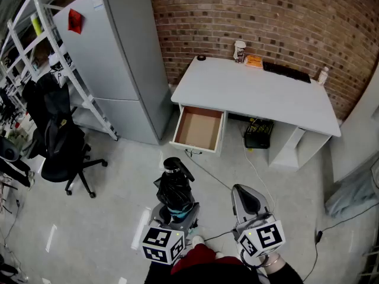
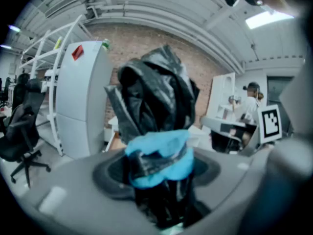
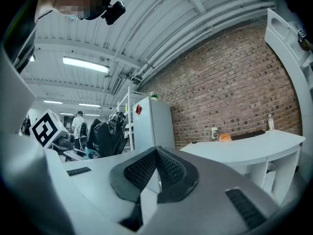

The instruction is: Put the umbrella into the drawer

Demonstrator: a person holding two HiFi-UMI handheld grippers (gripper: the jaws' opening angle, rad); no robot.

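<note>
A folded black umbrella (image 1: 174,188) with a blue band (image 2: 161,153) round it stands up out of my left gripper (image 1: 177,207), which is shut on its lower part. In the left gripper view the umbrella (image 2: 156,106) fills the middle. My right gripper (image 1: 247,201) hangs beside it on the right, shut and empty, its ribbed pads (image 3: 168,169) meeting. The drawer (image 1: 199,129) stands pulled out, brown inside and bare, under the left end of the white desk (image 1: 254,93), well ahead of both grippers. The right gripper view also catches the umbrella (image 3: 105,133) at its left.
A grey fridge (image 1: 127,58) stands left of the desk, with a white ladder rack (image 1: 71,76) and a black office chair (image 1: 62,149) further left. A cable (image 1: 237,179) runs over the floor from a black box (image 1: 259,134) under the desk. Small items (image 1: 254,60) sit along the brick wall.
</note>
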